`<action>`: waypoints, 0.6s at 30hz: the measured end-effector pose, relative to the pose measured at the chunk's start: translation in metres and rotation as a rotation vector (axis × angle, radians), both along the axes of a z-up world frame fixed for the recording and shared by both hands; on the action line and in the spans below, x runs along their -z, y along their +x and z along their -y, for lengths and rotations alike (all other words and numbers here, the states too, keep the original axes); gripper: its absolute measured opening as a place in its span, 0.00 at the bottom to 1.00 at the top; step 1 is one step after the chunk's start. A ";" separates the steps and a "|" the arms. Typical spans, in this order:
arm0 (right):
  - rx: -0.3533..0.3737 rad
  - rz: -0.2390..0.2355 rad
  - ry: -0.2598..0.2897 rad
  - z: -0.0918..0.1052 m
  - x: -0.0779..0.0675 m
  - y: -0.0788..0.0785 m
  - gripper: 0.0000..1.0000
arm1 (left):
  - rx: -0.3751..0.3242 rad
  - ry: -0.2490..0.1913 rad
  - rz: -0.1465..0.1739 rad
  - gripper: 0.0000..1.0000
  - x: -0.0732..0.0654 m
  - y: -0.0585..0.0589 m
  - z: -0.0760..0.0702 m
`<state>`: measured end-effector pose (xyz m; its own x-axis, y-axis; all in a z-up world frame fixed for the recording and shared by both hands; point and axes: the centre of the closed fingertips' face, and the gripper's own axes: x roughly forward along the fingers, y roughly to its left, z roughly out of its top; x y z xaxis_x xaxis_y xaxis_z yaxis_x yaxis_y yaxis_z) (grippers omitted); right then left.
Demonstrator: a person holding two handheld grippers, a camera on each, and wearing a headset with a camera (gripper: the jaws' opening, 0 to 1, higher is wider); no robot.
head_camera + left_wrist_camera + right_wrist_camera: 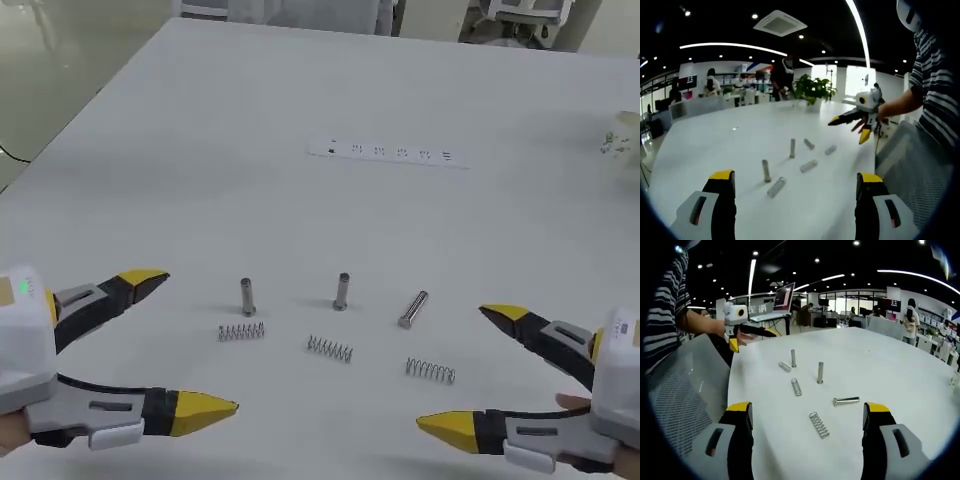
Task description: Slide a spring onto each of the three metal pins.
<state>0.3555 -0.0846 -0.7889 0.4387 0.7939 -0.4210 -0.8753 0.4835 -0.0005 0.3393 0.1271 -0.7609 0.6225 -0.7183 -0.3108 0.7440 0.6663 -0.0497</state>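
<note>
Springs (330,348) lie loose on the surface (320,210), each at 6 o'clock from a pin (342,291); two pins stand, the right one lies. Left gripper (200,341) at 8 o'clock, right gripper (451,366) at 4 o'clock: jaws wide, empty.

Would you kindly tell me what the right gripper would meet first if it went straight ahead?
Probably the small coiled metal spring lying ahead of the open right gripper, with the toppled silver metal pin just beyond, though depth is uncertain.
</note>
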 end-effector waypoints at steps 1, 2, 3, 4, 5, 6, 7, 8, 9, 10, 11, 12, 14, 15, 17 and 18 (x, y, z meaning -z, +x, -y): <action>-0.001 -0.002 -0.002 0.000 0.001 0.000 0.91 | -0.001 0.000 -0.002 0.98 0.001 0.000 0.000; -0.002 -0.004 -0.003 0.000 0.001 -0.001 0.91 | -0.001 -0.001 -0.004 0.98 0.002 0.000 -0.001; -0.003 -0.005 -0.005 0.000 0.002 -0.001 0.91 | -0.001 0.000 -0.005 0.98 0.002 0.000 -0.001; -0.006 -0.005 -0.009 0.000 0.002 -0.001 0.91 | -0.001 0.001 -0.006 0.98 0.003 0.000 -0.001; -0.007 -0.005 -0.011 0.000 0.002 -0.002 0.91 | -0.001 0.000 -0.008 0.98 0.003 0.000 -0.001; -0.008 -0.007 -0.010 0.000 0.003 -0.002 0.91 | -0.001 0.000 -0.008 0.98 0.003 0.000 -0.001; -0.008 -0.009 -0.010 -0.001 0.003 -0.002 0.91 | -0.001 0.000 -0.007 0.98 0.003 0.001 -0.002; -0.009 -0.010 -0.011 -0.001 0.003 -0.001 0.91 | -0.001 0.000 -0.007 0.98 0.003 0.001 -0.002; -0.010 -0.009 -0.012 -0.001 0.003 -0.001 0.91 | -0.001 -0.001 -0.007 0.98 0.003 0.001 -0.002; -0.010 -0.010 -0.011 -0.002 0.002 0.000 0.91 | -0.002 -0.002 -0.006 0.98 0.003 0.002 -0.002; -0.010 -0.010 -0.010 -0.002 0.002 0.000 0.91 | -0.002 -0.002 -0.005 0.98 0.002 0.002 -0.002; -0.010 -0.013 -0.010 -0.002 0.002 0.001 0.90 | -0.003 -0.004 -0.005 0.98 0.002 0.003 -0.003; -0.009 -0.013 -0.007 -0.003 0.001 0.003 0.90 | -0.003 -0.004 -0.004 0.98 0.002 0.003 -0.003; -0.009 -0.014 -0.008 -0.003 0.001 0.003 0.90 | -0.003 -0.005 -0.004 0.98 0.002 0.003 -0.003; -0.010 -0.015 -0.010 -0.003 0.001 0.004 0.90 | -0.002 -0.003 -0.004 0.98 0.003 0.003 -0.003; -0.010 -0.018 -0.009 -0.003 0.001 0.004 0.90 | -0.001 -0.004 -0.005 0.98 0.003 0.003 -0.003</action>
<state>0.3594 -0.0817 -0.7898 0.4231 0.7946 -0.4354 -0.8801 0.4746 0.0110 0.3424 0.1300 -0.7637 0.6217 -0.7187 -0.3112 0.7430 0.6670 -0.0561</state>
